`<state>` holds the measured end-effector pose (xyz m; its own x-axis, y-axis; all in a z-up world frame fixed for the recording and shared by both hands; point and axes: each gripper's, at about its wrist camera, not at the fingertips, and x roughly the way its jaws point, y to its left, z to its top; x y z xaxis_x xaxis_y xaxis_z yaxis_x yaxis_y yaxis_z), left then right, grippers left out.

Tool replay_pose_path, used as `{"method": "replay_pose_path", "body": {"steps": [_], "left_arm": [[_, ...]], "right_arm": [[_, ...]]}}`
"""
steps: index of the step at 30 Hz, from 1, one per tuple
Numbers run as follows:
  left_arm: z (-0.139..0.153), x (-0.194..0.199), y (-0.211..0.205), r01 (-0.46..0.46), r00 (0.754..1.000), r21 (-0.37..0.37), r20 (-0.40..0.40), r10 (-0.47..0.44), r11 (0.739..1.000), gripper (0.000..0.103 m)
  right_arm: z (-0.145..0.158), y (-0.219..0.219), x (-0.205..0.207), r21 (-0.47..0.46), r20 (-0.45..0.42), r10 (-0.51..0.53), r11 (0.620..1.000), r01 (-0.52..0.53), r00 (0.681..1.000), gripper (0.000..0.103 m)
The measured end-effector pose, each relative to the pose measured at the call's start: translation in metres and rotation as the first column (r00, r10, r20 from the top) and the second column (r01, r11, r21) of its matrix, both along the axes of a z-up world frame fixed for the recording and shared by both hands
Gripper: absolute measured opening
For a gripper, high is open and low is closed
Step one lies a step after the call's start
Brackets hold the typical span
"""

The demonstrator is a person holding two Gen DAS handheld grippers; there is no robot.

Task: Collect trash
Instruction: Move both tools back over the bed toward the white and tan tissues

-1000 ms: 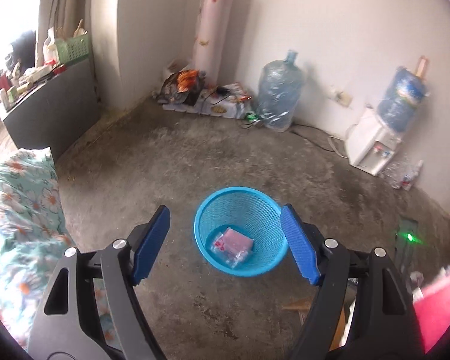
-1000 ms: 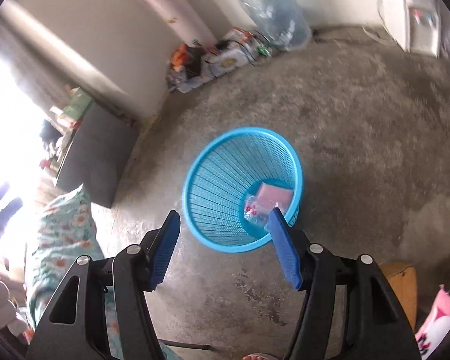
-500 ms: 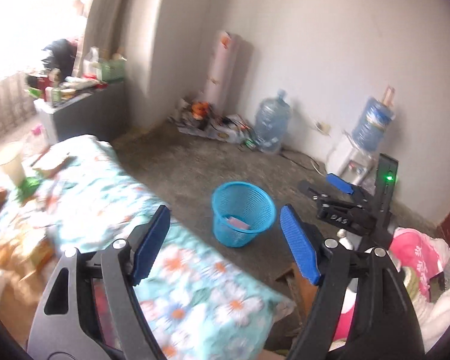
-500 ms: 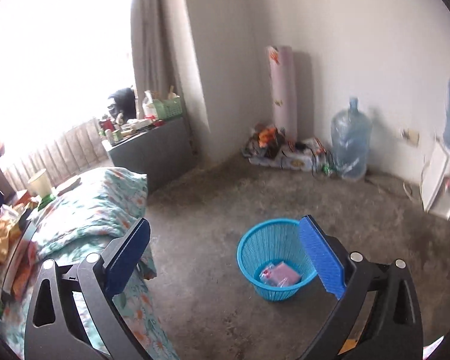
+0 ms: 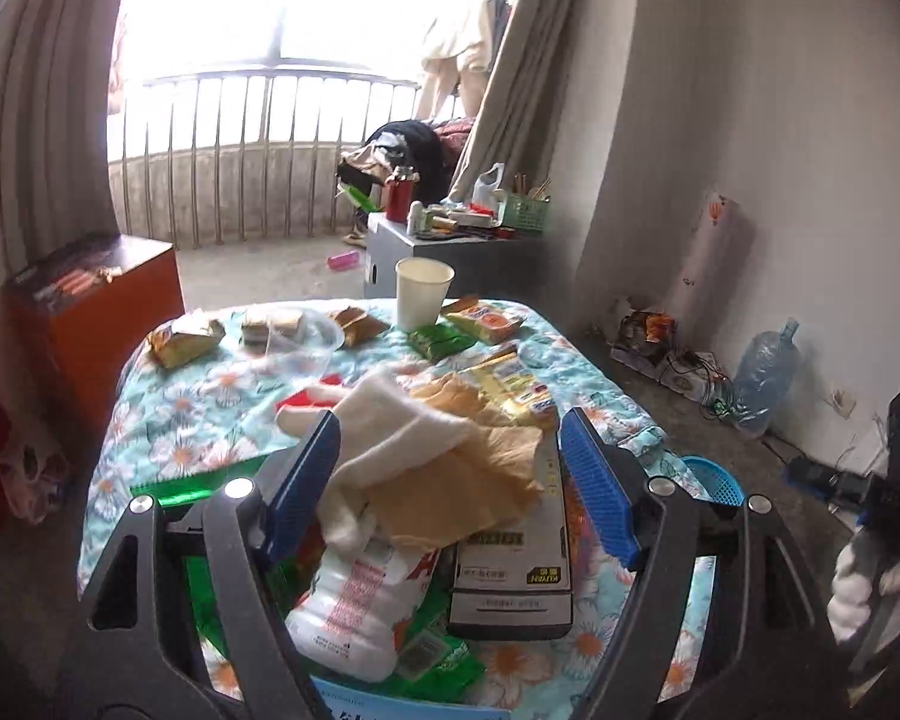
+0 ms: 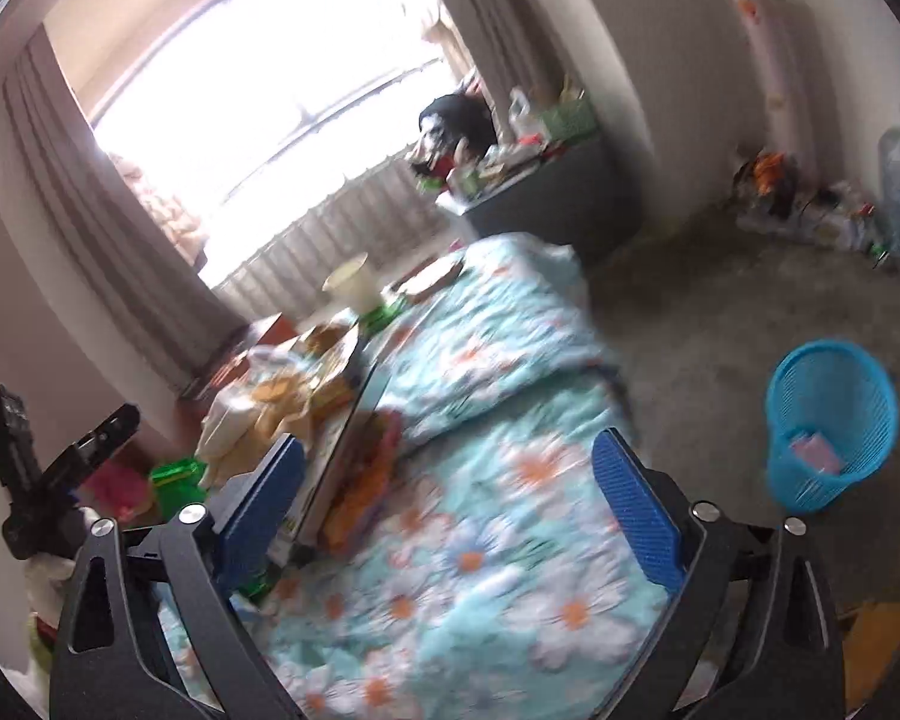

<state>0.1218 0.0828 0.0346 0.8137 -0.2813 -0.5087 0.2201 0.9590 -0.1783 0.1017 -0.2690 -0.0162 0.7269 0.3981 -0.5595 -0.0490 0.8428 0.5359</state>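
Note:
My left gripper [image 5: 450,486] is open and empty, just above a heap of trash on the floral-clothed table [image 5: 168,414]: crumpled brown paper [image 5: 468,480], a white cloth [image 5: 390,426], a white plastic packet [image 5: 354,600] and a flat dark box [image 5: 510,576]. Farther on lie snack wrappers [image 5: 486,318], a clear plastic lid [image 5: 294,342] and a paper cup [image 5: 421,291]. My right gripper [image 6: 450,510] is open and empty over the cloth [image 6: 510,510]. The blue trash basket [image 6: 834,420] stands on the floor at the right, with pink trash [image 6: 813,453] inside; its rim shows in the left view [image 5: 711,477].
An orange-brown cabinet [image 5: 90,312] stands left of the table. A grey cabinet [image 5: 450,252] with clutter is behind it by the balcony railing. Water jugs [image 5: 762,384] and clutter line the right wall. The other gripper's body [image 6: 48,468] shows at the left.
Both grippers have swung away from the blue basket to the table. The left one now hovers over the trash heap; the right one is still moving, its view blurred.

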Motion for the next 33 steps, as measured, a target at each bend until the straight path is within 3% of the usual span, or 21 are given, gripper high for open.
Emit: {"method": "replay_pose_path", "body": {"steps": [3, 9, 15, 20, 22, 27, 28, 29, 30, 33], "left_arm": [[-0.007, 0.009, 0.005, 0.012, 0.999, -0.024, -0.044, -0.013, 1.0, 0.072], [-0.019, 0.038, -0.014, 0.037, 0.997, 0.123, -0.068, -0.029, 0.992, 0.072], [-0.042, 0.066, -0.019, -0.006, 0.992, 0.223, -0.122, 0.034, 0.975, 0.047], [-0.051, 0.07, -0.003, -0.016, 0.987, 0.166, -0.154, 0.042, 0.986, 0.018], [-0.051, 0.07, 0.003, -0.018, 0.988, 0.149, -0.151, 0.04, 0.989, 0.012], [-0.046, 0.061, 0.018, -0.007, 0.992, 0.056, -0.127, 0.014, 0.998, 0.013], [-0.045, 0.06, 0.018, -0.002, 0.993, 0.055, -0.119, 0.009, 0.998, 0.028], [-0.046, 0.06, 0.016, 0.006, 0.993, 0.063, -0.121, 0.001, 0.998, 0.054], [-0.047, 0.061, 0.013, 0.013, 0.992, 0.08, -0.126, -0.003, 0.997, 0.061], [-0.057, 0.068, 0.002, 0.025, 0.99, 0.161, -0.143, -0.002, 0.987, 0.059]], "right_arm": [[-0.018, 0.039, 0.009, 0.037, -0.065, 0.099, 0.995, -0.097, 0.993, 0.075], [-0.002, 0.068, 0.03, 0.019, -0.051, 0.154, 0.988, -0.153, 0.987, 0.074], [0.005, 0.077, 0.049, 0.002, -0.048, 0.185, 0.983, -0.185, 0.982, 0.071], [0.001, 0.087, 0.06, 0.001, -0.061, 0.199, 0.98, -0.199, 0.978, 0.07], [-0.001, 0.091, 0.064, -0.004, -0.065, 0.205, 0.979, -0.206, 0.977, 0.069], [-0.003, 0.1, 0.069, -0.014, -0.076, 0.222, 0.974, -0.224, 0.972, 0.069], [-0.004, 0.101, 0.07, -0.016, -0.077, 0.224, 0.974, -0.226, 0.971, 0.069], [-0.004, 0.102, 0.071, -0.017, -0.078, 0.226, 0.974, -0.228, 0.971, 0.069], [-0.004, 0.103, 0.072, -0.017, -0.08, 0.226, 0.973, -0.228, 0.971, 0.069], [-0.004, 0.105, 0.075, -0.018, -0.082, 0.226, 0.973, -0.228, 0.971, 0.069]]}}
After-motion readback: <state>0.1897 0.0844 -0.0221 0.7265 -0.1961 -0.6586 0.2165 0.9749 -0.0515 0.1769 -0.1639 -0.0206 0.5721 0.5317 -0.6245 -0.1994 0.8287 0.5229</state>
